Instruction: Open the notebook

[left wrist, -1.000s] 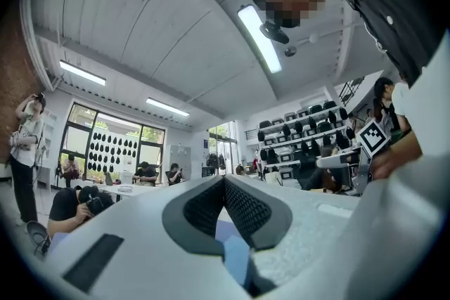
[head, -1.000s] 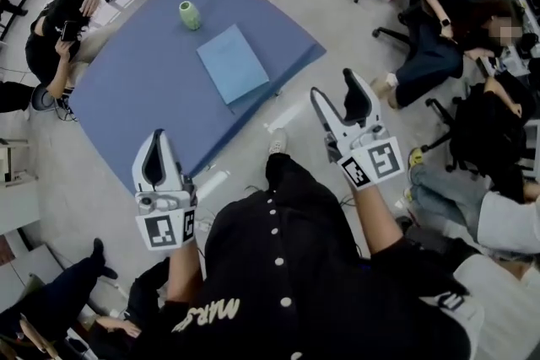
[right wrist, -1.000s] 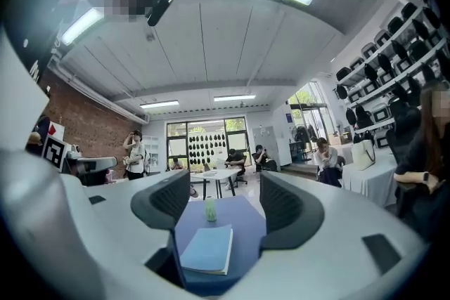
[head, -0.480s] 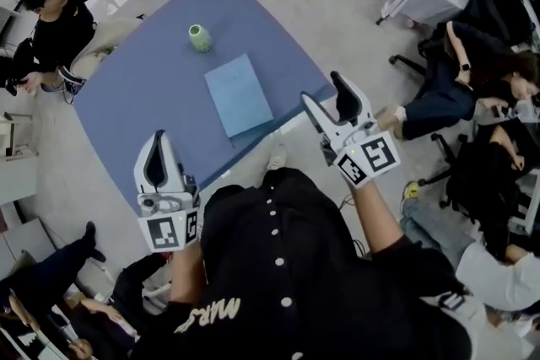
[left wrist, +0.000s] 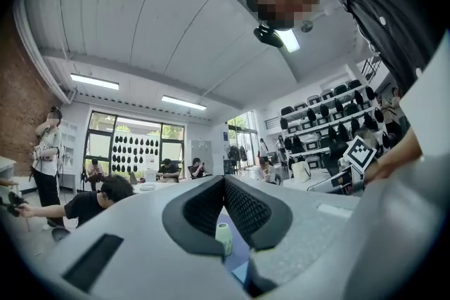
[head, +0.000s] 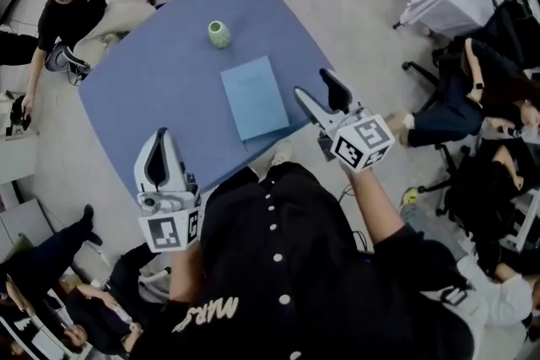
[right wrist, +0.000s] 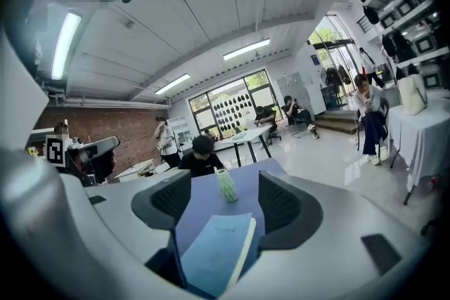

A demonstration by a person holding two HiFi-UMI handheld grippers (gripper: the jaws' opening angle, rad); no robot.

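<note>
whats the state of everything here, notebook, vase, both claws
notebook: closed, lying flat on the blue table, near the person's edge
vase: upright on the table, beyond the notebook
left claw: shut, nothing in it
right claw: open, empty, pointed toward the notebook, not touching it

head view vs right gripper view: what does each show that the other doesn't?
Head view only: the person's black buttoned shirt and the whole outline of the blue-topped table. Right gripper view only: the red brick wall, the ceiling light strips, the pale page edge of the closed light-blue notebook. Both: that notebook lying flat, the small green vase beyond it, the right hand-held gripper with jaws apart, gripping nothing.
</note>
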